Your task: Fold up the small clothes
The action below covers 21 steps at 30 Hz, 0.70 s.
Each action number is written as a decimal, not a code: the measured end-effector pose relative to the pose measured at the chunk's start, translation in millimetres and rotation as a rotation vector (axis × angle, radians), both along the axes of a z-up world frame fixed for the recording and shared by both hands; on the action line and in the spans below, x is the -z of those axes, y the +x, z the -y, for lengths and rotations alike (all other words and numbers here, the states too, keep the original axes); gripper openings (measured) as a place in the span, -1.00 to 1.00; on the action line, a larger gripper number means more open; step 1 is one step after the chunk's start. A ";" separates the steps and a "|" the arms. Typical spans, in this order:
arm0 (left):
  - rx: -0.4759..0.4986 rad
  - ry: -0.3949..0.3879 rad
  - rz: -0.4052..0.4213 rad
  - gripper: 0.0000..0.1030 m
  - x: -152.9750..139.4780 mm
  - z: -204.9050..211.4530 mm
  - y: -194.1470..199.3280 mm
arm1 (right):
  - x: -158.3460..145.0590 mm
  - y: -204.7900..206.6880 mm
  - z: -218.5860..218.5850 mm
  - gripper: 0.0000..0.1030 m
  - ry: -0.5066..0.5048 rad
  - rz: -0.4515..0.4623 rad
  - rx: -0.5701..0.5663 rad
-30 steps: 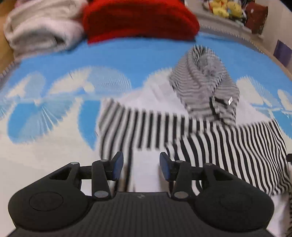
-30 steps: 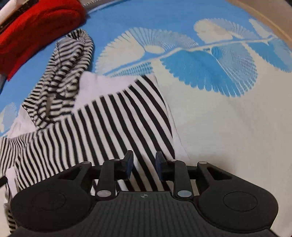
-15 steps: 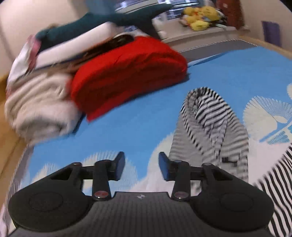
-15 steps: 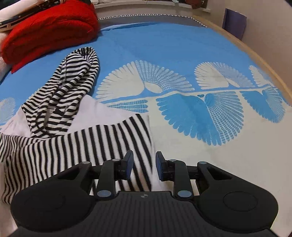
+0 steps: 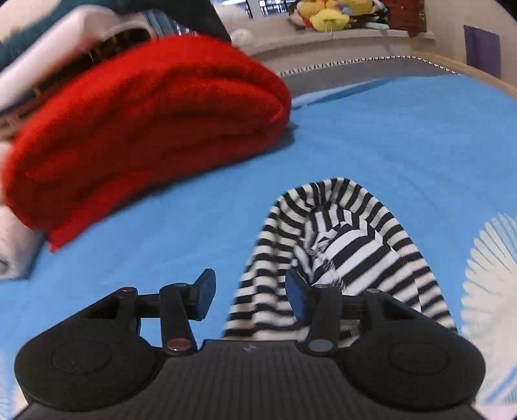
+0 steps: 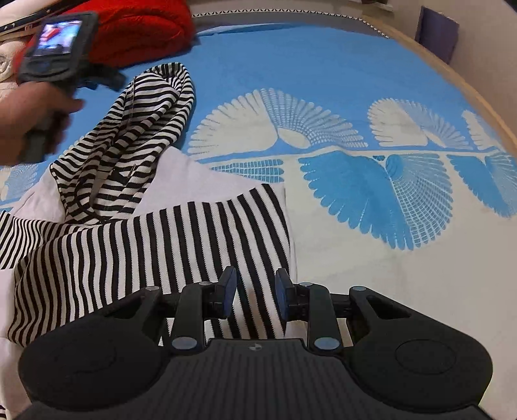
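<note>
A black-and-white striped hooded top [image 6: 155, 239] with a white body lies on the blue and white bedspread [image 6: 355, 80]. Its sleeves are folded across the body. Its hood [image 5: 339, 232] points toward the far end; it also shows in the right wrist view [image 6: 152, 106]. My left gripper [image 5: 250, 295] is open and empty, hovering just over the hood's left edge. It shows from behind in the right wrist view [image 6: 55, 48], held by a hand. My right gripper [image 6: 255, 290] is open and empty above the folded striped sleeve near the top's right edge.
A folded red blanket [image 5: 145, 129] lies beyond the hood, with white and beige bedding [image 5: 13, 258] stacked to its left. Plush toys [image 5: 323, 16] sit on a ledge at the back. The wooden bed edge [image 6: 452, 74] runs along the right.
My left gripper has swung up from the folded sleeves to the hood, toward the red blanket. My right gripper has pulled back slightly and tilted up over the sleeve. Both stayed open.
</note>
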<state>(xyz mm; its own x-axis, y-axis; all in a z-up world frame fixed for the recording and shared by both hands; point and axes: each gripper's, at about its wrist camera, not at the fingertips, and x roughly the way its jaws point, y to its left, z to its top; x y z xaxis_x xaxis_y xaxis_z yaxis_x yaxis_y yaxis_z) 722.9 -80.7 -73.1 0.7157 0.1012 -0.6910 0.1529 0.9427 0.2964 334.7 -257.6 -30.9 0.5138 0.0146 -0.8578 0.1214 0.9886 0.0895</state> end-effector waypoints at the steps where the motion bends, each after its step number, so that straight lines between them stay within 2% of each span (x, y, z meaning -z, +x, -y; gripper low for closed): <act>1: -0.006 0.028 -0.004 0.02 8.2 2.7 6.6 | 0.1 -0.1 -1.1 -0.46 0.001 -0.001 -0.006; 3: -0.016 0.080 -0.028 -0.26 21.7 4.6 14.8 | 2.0 0.2 -3.8 -0.46 -0.011 -0.001 -0.029; 4: -0.013 0.082 -0.043 -0.86 25.4 3.2 16.4 | 3.8 1.0 -4.5 -0.46 -0.022 -0.006 -0.036; 5: -0.011 0.085 -0.051 -0.98 26.7 1.7 16.6 | 5.4 1.8 -3.9 -0.46 -0.028 -0.012 -0.036; 10: 0.079 0.146 0.078 -0.98 -4.5 2.1 -25.8 | 2.7 2.8 2.3 -0.46 -0.026 -0.013 -0.032; 14: 0.167 0.128 0.172 -0.98 -48.4 -4.4 -98.3 | -4.7 0.2 9.2 -0.46 -0.027 0.005 -0.026; 16: 0.219 0.098 0.235 -0.98 -76.4 -13.3 -154.2 | -9.3 -1.2 14.9 -0.46 -0.020 0.012 -0.012; 18: 0.275 0.035 0.283 -0.98 -99.6 -31.0 -220.7 | -15.2 -3.9 21.3 -0.46 -0.011 0.027 0.010; 21: 0.321 -0.010 0.317 -0.98 -109.1 -60.9 -326.2 | -26.4 -9.5 30.0 -0.46 0.017 0.056 0.030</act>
<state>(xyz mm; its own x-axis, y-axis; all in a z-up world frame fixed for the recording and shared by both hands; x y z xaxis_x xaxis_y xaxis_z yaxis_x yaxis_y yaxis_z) 396.6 -19.9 36.0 0.8861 -0.1658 -0.4328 0.3411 0.8656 0.3667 325.2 -287.6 -4.4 0.5612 0.0129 -0.8276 0.1449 0.9829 0.1136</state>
